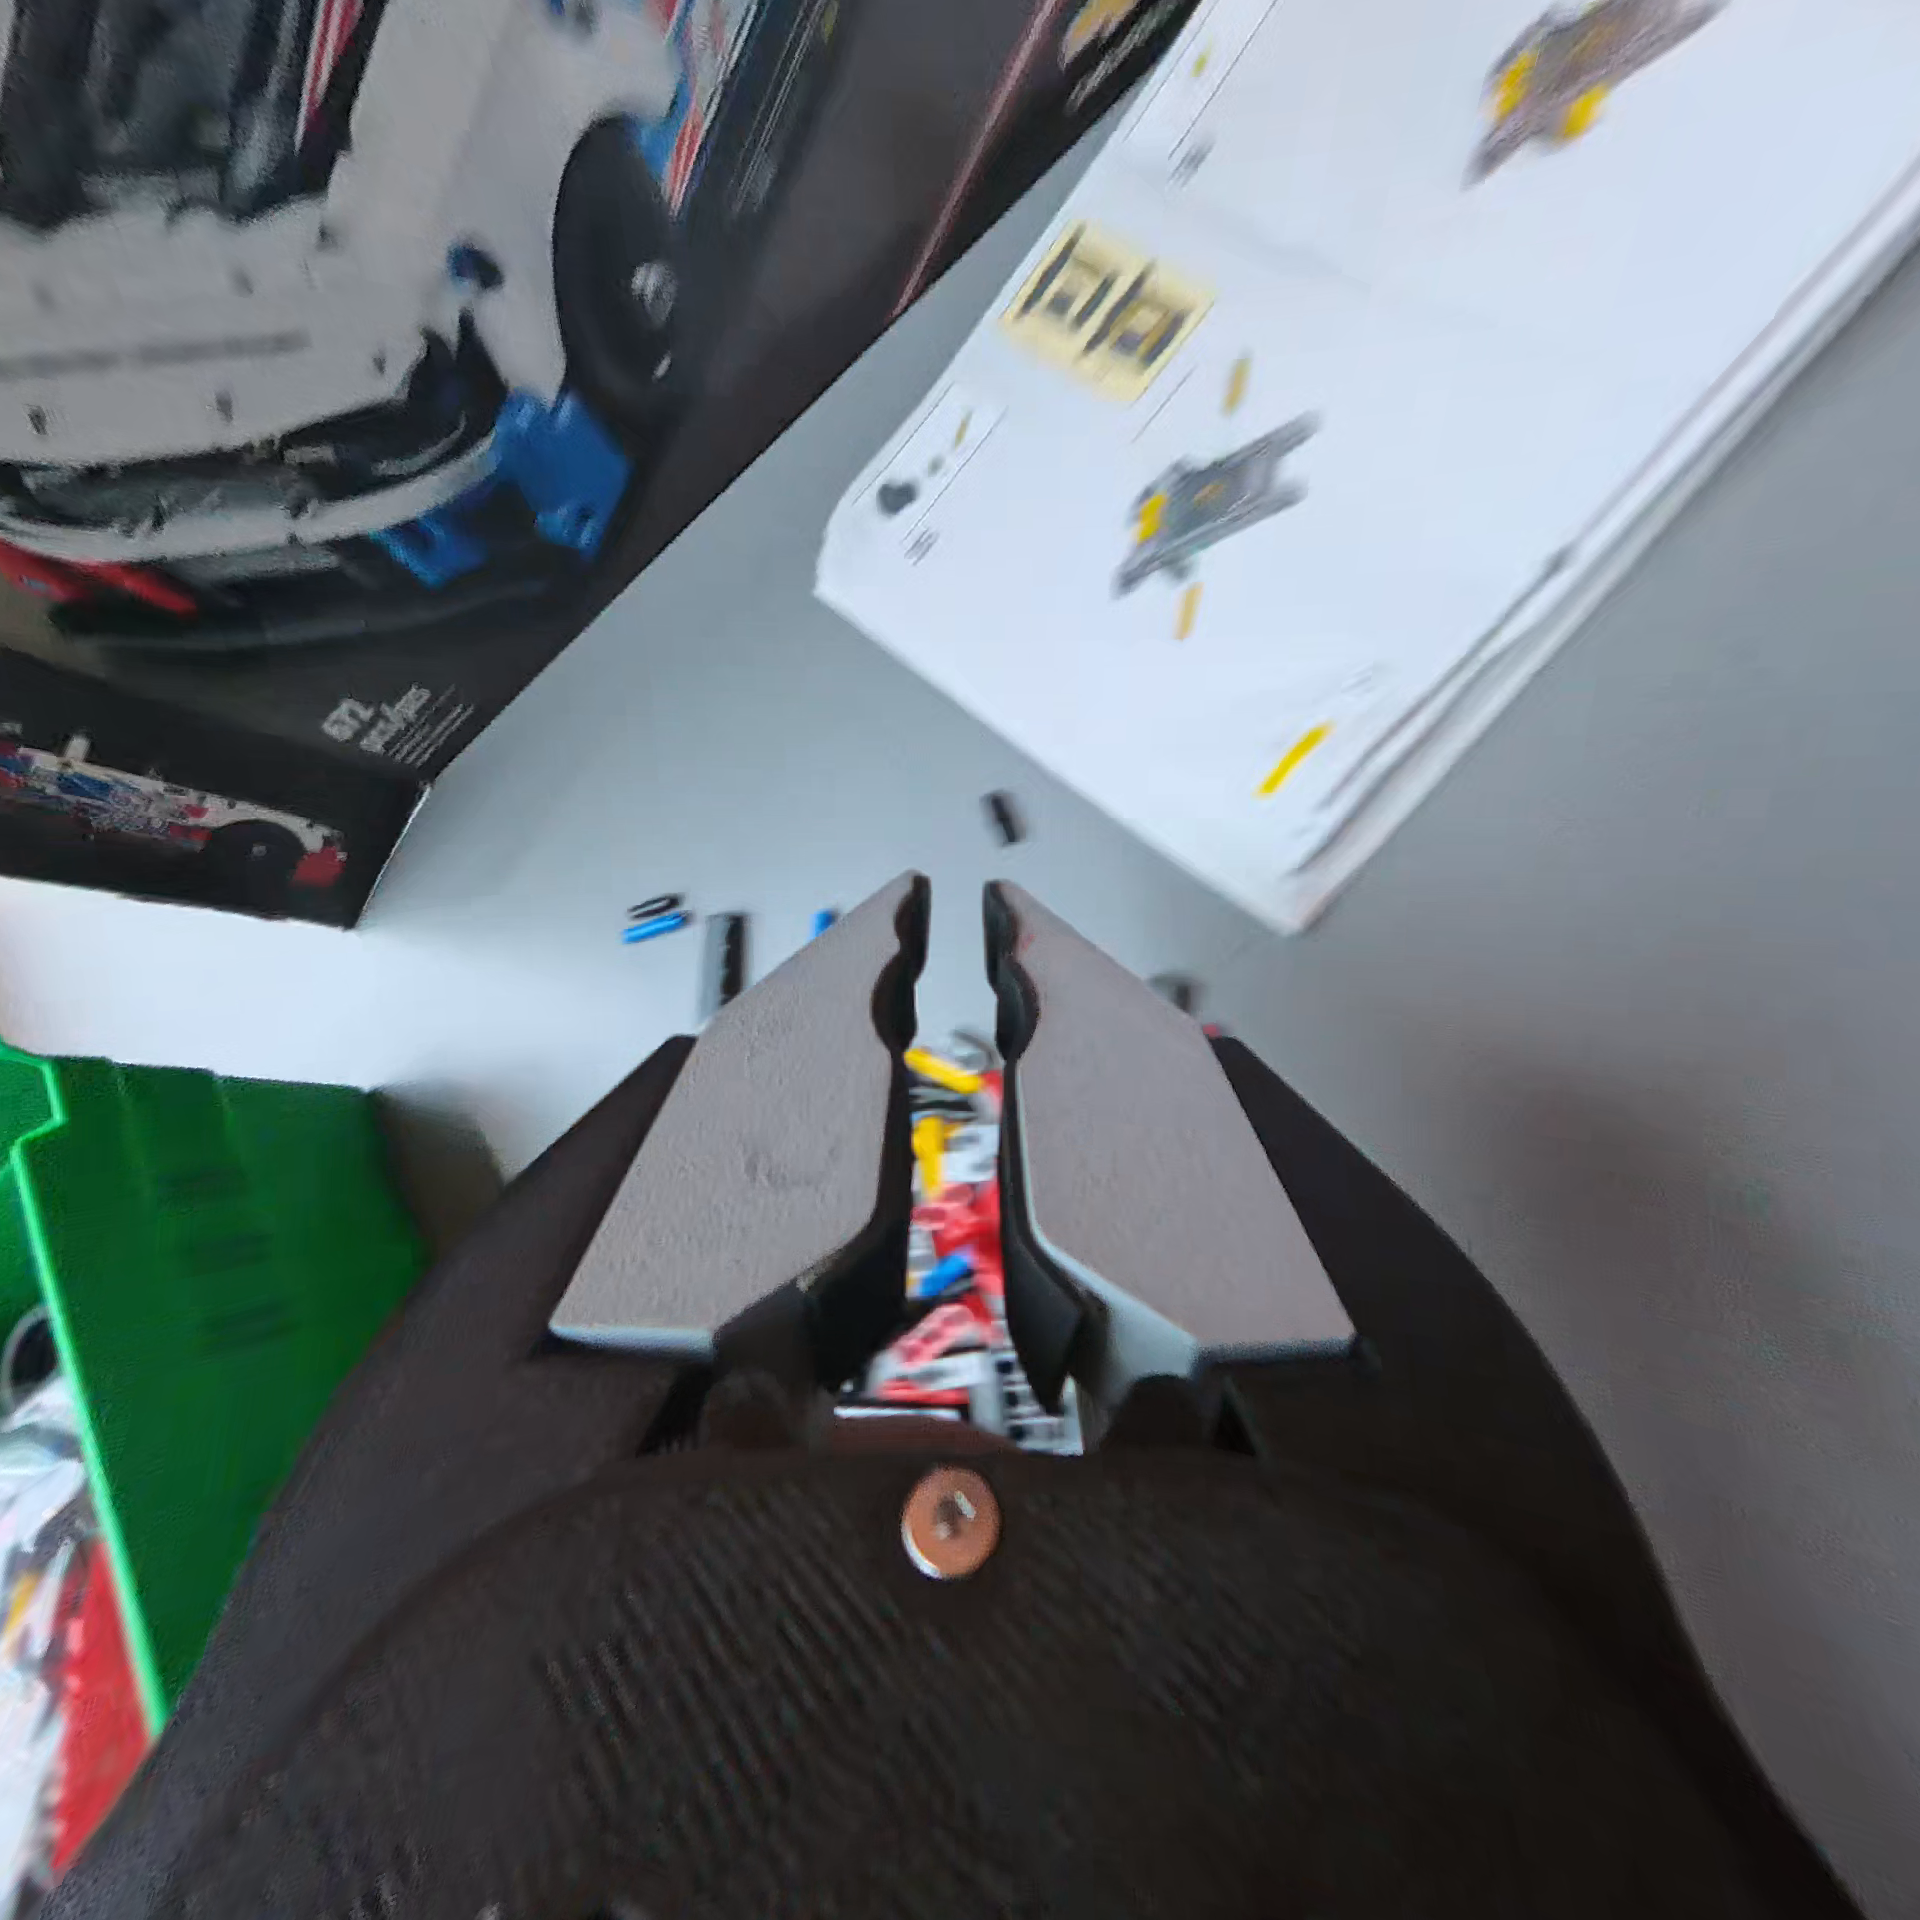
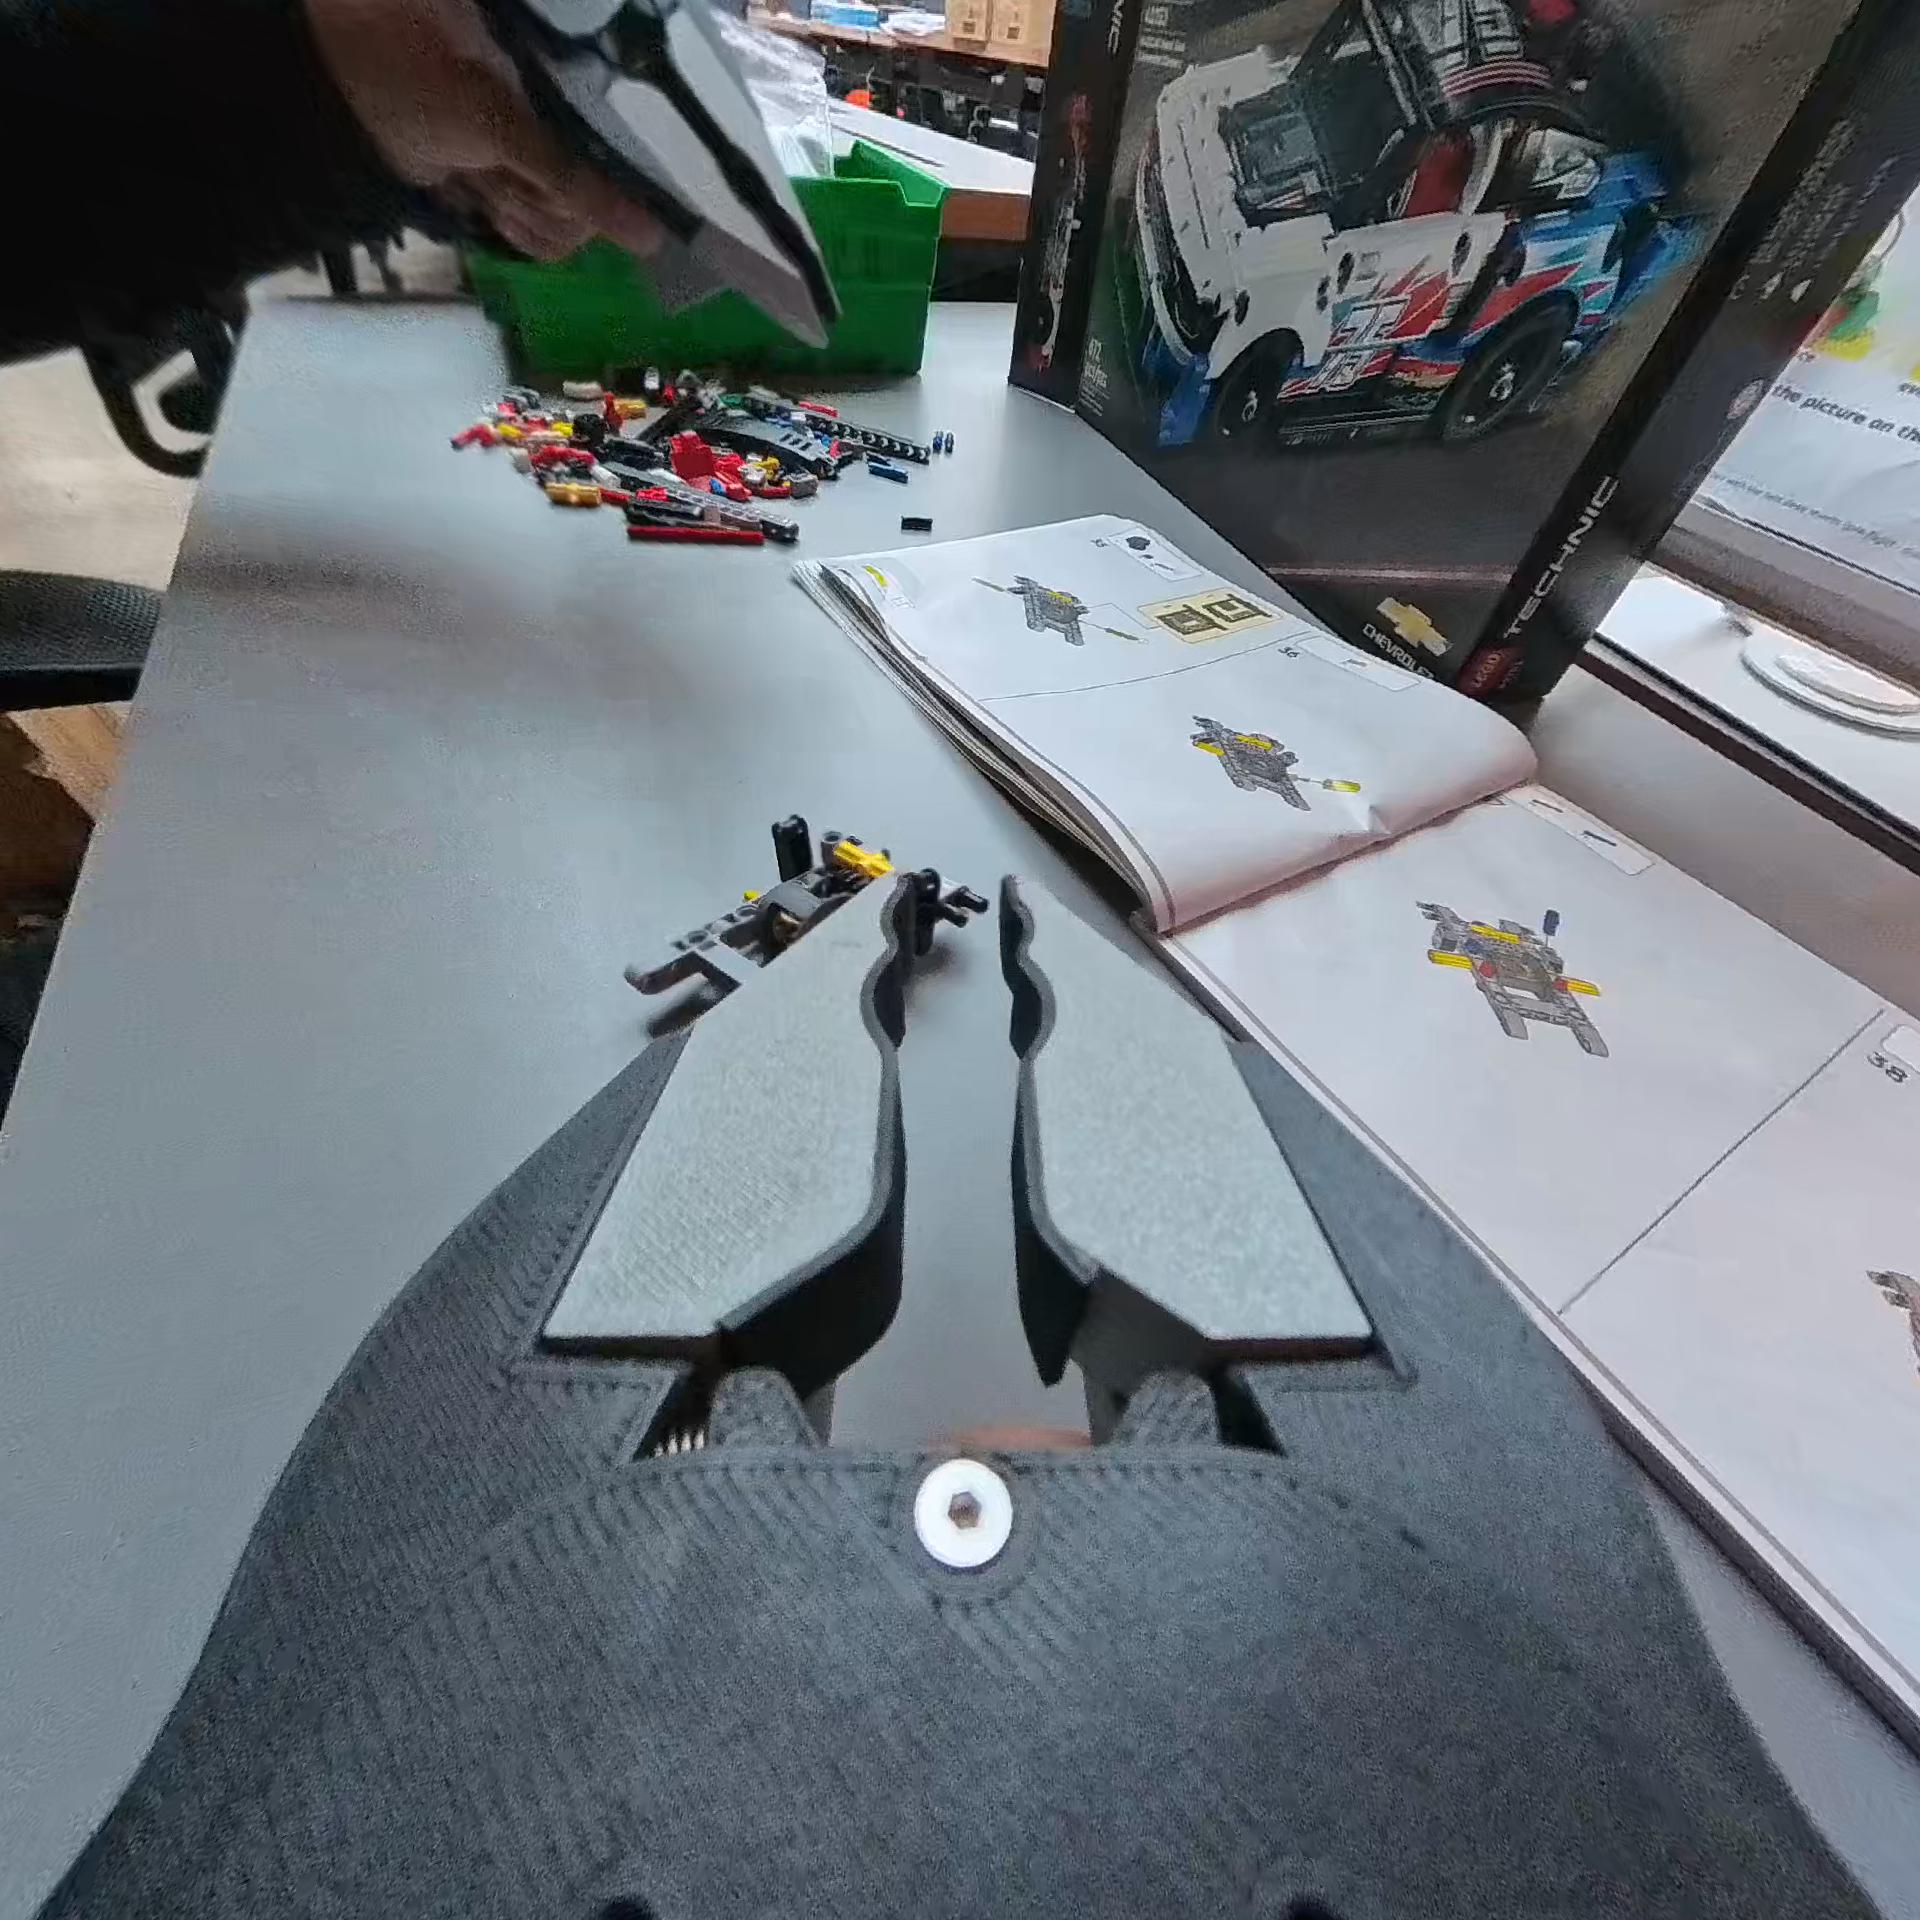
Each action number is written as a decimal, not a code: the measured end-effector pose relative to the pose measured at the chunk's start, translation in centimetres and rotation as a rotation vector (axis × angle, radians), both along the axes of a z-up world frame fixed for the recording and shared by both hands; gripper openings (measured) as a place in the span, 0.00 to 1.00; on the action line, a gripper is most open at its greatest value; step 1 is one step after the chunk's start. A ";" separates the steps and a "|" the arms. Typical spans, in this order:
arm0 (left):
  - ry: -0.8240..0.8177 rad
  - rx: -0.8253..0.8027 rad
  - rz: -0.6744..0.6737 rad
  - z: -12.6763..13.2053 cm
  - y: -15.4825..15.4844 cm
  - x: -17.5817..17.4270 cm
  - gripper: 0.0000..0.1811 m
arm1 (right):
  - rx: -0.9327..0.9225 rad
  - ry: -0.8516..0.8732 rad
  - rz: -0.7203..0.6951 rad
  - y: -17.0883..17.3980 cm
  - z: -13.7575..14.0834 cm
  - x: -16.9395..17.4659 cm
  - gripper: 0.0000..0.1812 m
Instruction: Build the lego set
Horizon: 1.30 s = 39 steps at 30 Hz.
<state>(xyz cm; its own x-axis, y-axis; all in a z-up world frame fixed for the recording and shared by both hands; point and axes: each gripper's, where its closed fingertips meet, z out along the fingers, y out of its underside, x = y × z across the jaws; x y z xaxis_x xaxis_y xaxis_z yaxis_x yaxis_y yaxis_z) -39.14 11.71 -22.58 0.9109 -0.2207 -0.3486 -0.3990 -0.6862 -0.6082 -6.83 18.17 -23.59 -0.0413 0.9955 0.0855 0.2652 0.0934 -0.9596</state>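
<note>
A small grey partial Lego assembly (image 2: 774, 914) with yellow parts lies on the grey table (image 2: 416, 831). My right gripper (image 2: 954, 888) is open and empty. Its tips hover just in front of the assembly, and the left finger hides part of it. A pile of loose red, black and yellow pieces (image 2: 675, 457) lies farther back. My left gripper (image 1: 956, 894) is empty, with a narrow gap between its fingers, and points down over that pile (image 1: 951, 1195). It also shows in the right wrist view (image 2: 810, 301), held by a hand above the pile.
An open instruction booklet (image 2: 1195, 707) lies to the right of the assembly and also shows in the left wrist view (image 1: 1351, 416). The set's box (image 2: 1351, 260) stands behind it. A green bin (image 2: 862, 270) sits behind the pile. Stray blue and black pins (image 1: 655, 920) lie near the pile. Some 35 centimeters of space lies between my two pairs of fingers.
</note>
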 end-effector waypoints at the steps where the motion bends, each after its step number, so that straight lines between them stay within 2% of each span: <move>1: -0.003 -0.043 -0.005 -0.7 0.3 -2.0 0.04 | 0.004 0.000 0.002 -0.1 0.0 0.0 0.07; 4: -0.025 -0.225 0.013 -4.1 0.5 -6.2 0.07 | 0.005 0.007 0.001 -0.1 0.1 0.0 0.07; 6: -0.082 -0.277 0.002 -5.1 0.9 -6.7 0.08 | -0.005 0.011 -0.004 0.1 0.2 0.1 0.07; 11: -0.114 -0.351 -0.028 -6.1 1.4 -7.1 0.07 | -0.027 0.017 -0.005 0.3 0.3 0.2 0.07; 14: -0.092 -0.377 -0.026 -6.7 1.7 -7.5 0.10 | -0.017 0.020 0.003 0.1 0.3 0.1 0.07; 17: -0.113 -0.404 -0.049 -7.6 1.9 -7.1 0.08 | 0.005 0.039 0.003 0.0 0.7 0.2 0.05; 18: -0.118 -0.414 -0.049 -7.9 2.0 -7.1 0.04 | 0.003 0.040 0.001 0.0 0.7 0.2 0.05; 25: -0.158 -0.410 -0.021 -7.8 2.0 -6.8 0.02 | -0.027 0.064 -0.008 0.4 1.2 0.4 0.05; 27: -0.150 -0.385 -0.031 -6.9 2.2 -5.9 0.02 | -0.042 0.071 -0.009 0.5 1.3 0.4 0.05; 30: -0.180 -0.284 -0.137 -3.1 3.2 -0.2 0.02 | -0.052 0.088 -0.035 1.2 1.6 0.7 0.05; 33: -0.214 -0.183 -0.349 0.4 4.4 10.5 0.02 | -0.078 0.111 -0.051 1.7 2.1 0.9 0.05; 36: -0.256 -0.140 -0.547 0.8 5.6 21.6 0.02 | -0.065 0.119 -0.070 2.0 2.3 1.0 0.05; 39: -0.234 -0.170 -0.643 -1.1 7.9 28.7 0.02 | -0.003 0.152 -0.108 2.3 3.1 1.6 0.03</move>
